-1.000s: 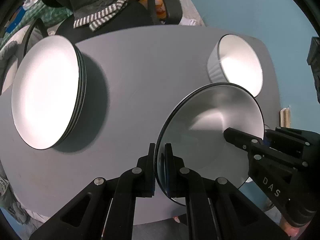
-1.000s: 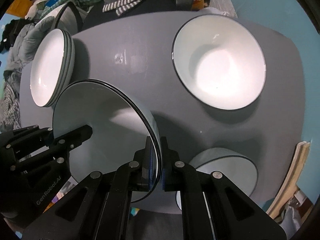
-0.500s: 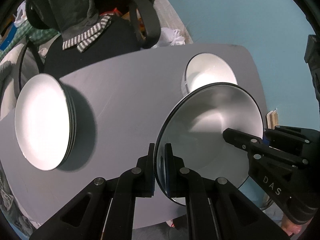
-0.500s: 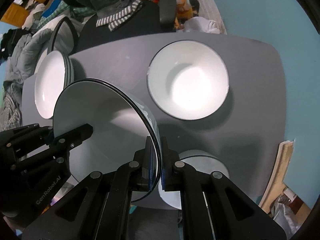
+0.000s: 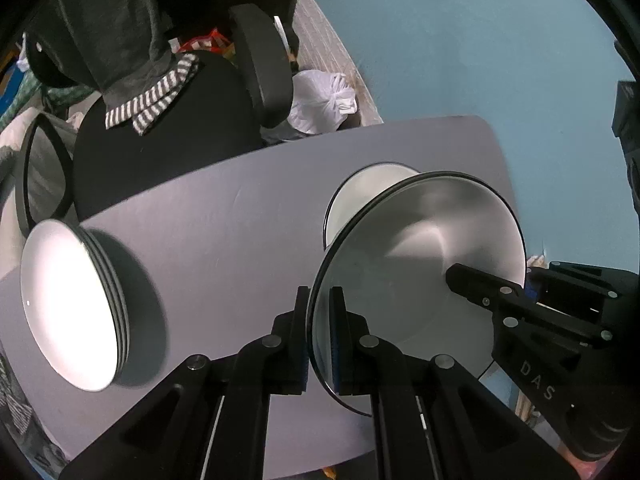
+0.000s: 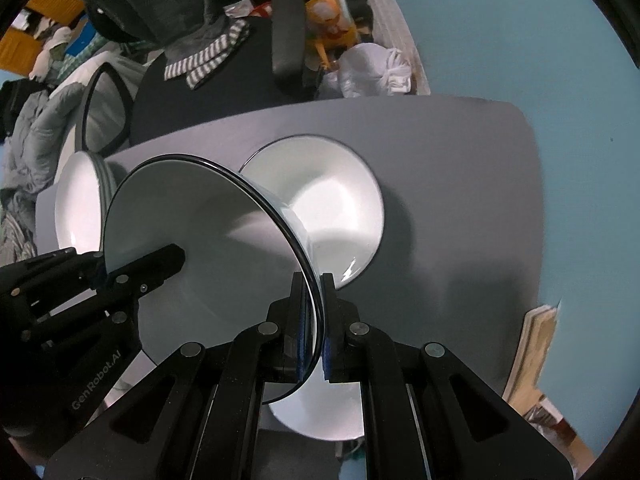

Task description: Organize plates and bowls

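A rounded grey desk point(image 5: 224, 216) carries a stack of white dark-rimmed plates point(image 5: 72, 308) at its left and a white bowl point(image 6: 340, 216) farther right. Above it, a white black-rimmed bowl point(image 5: 420, 280) hangs tilted, its rim pinched on opposite sides by the left gripper point(image 5: 319, 332) and right gripper point(image 6: 313, 328), jaws clamped narrow.

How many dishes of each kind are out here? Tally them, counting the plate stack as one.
Bowls: 3 (held bowl, wide bowl, near bowl)
Plate stack: 1
Total: 4
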A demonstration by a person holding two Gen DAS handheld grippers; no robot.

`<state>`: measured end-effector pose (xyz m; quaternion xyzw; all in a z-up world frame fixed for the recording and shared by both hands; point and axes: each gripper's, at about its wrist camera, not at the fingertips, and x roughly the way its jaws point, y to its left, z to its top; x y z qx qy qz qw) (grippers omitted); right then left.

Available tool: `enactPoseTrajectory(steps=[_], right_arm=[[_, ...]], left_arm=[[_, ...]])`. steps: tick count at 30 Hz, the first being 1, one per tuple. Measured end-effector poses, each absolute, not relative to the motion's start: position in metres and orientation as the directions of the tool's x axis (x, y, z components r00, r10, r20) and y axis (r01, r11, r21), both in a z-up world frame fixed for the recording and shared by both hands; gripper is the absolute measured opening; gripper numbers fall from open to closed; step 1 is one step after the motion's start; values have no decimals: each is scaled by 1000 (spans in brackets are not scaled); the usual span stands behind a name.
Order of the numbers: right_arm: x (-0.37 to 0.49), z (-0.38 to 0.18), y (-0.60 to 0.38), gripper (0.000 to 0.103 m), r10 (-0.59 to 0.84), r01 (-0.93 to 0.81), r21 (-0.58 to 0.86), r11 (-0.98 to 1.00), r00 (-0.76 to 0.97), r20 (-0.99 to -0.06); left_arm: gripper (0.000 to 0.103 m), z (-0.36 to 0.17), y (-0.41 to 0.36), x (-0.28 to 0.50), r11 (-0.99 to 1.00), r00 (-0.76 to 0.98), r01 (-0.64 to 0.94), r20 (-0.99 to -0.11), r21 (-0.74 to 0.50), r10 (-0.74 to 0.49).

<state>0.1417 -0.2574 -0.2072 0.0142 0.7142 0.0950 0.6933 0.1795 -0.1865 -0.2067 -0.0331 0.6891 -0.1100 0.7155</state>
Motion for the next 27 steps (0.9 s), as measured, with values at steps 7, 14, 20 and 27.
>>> enactPoseTrajectory(steps=[7,14,20,27], right_arm=[[164,-218,-267,6,155,-102,159,982,-51,-987],[170,-227,-272,6,151,-100,158,982,-70,-986],[173,-233,-276,6,151,-87,158,984,-81,-985],[175,-239,-278,6,149,-75,156,985,-91,-985]], left_arm=[[7,-216,-196,196,976,7,136,-985,-170,-172],[7,-223,-206,205,976,-19,160,-989,-145,-144],[9,-226,-216,206,974,-27,192,-993,-119,-116],[11,-234,-219,209,973,-47,203,-994,-109,-102]])
